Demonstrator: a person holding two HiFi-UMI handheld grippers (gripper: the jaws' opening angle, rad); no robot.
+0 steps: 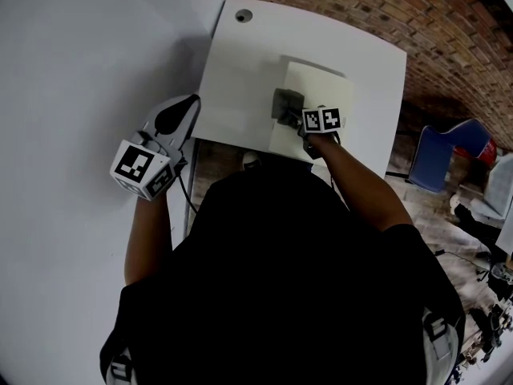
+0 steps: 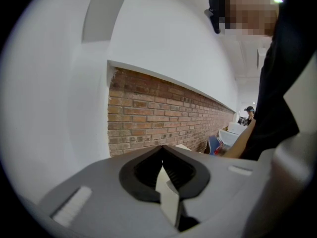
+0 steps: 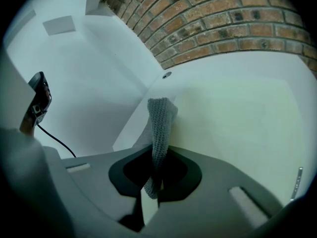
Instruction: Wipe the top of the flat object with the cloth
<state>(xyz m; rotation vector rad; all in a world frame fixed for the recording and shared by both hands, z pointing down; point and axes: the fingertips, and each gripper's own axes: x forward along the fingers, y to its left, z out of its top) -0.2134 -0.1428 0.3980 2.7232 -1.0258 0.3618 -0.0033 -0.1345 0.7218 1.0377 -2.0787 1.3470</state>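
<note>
A pale flat board (image 1: 317,107) lies on the white table (image 1: 232,70). My right gripper (image 1: 298,119) is shut on a grey knitted cloth (image 1: 286,103), which rests on the board's left part. In the right gripper view the cloth (image 3: 159,128) sticks out from between the jaws over the pale board (image 3: 237,118). My left gripper (image 1: 186,112) hangs off the table's left edge, away from the board; its jaws are shut with nothing between them (image 2: 163,175).
A brick wall (image 1: 385,6) runs behind the table. The table has a round cable hole (image 1: 243,15) at its far left corner. A blue chair (image 1: 445,155) and clutter stand on the right. White wall fills the left.
</note>
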